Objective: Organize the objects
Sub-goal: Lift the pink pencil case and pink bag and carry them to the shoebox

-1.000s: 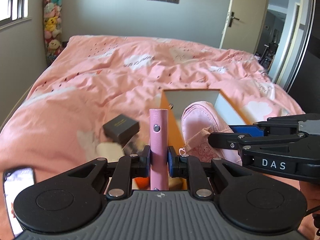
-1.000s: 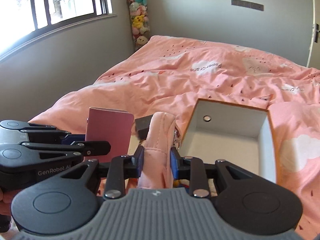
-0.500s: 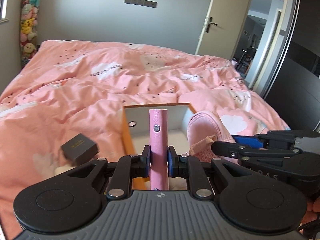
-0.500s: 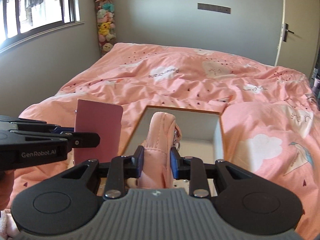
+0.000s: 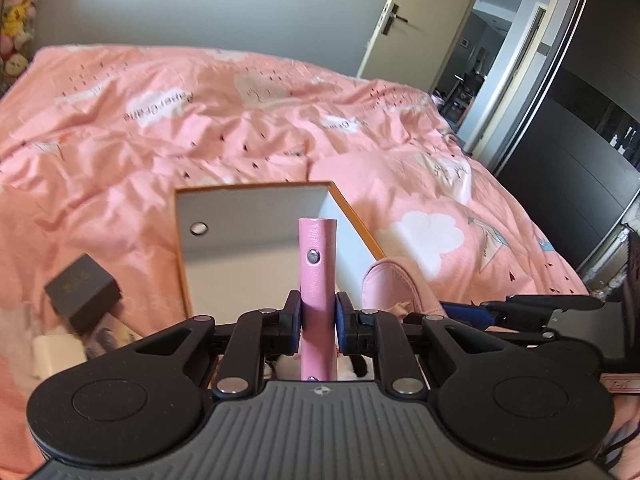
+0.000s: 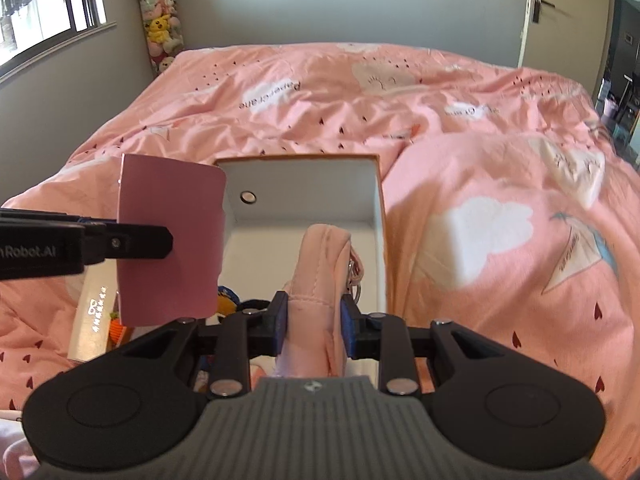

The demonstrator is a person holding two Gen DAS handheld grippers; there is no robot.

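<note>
My left gripper [image 5: 318, 314] is shut on a thin pink wallet [image 5: 317, 268] with a metal snap, held edge-on and upright. From the right wrist view the same pink wallet [image 6: 170, 240] shows its flat face, pinched by the left gripper [image 6: 166, 238]. My right gripper [image 6: 314, 320] is shut on a soft pink pouch [image 6: 320, 272] with a zipper pull. The pouch [image 5: 396, 284] and the right gripper's fingers [image 5: 536, 306] appear at the right of the left wrist view. Both items hang over an open white box with an orange rim [image 6: 304, 184] lying on the pink bed.
A small black box [image 5: 82, 292] and a white item [image 5: 56, 354] lie left of the open box. Colourful small items [image 6: 230, 294] show near the box's near left corner. Pink bedding [image 6: 480, 120] spreads around; plush toys [image 6: 160, 28] stand at the far wall, a door [image 5: 396, 20] at the right.
Both grippers carried the wallet and the pouch rightward until they hang over the open box. The black box slid to the left of the left wrist view.
</note>
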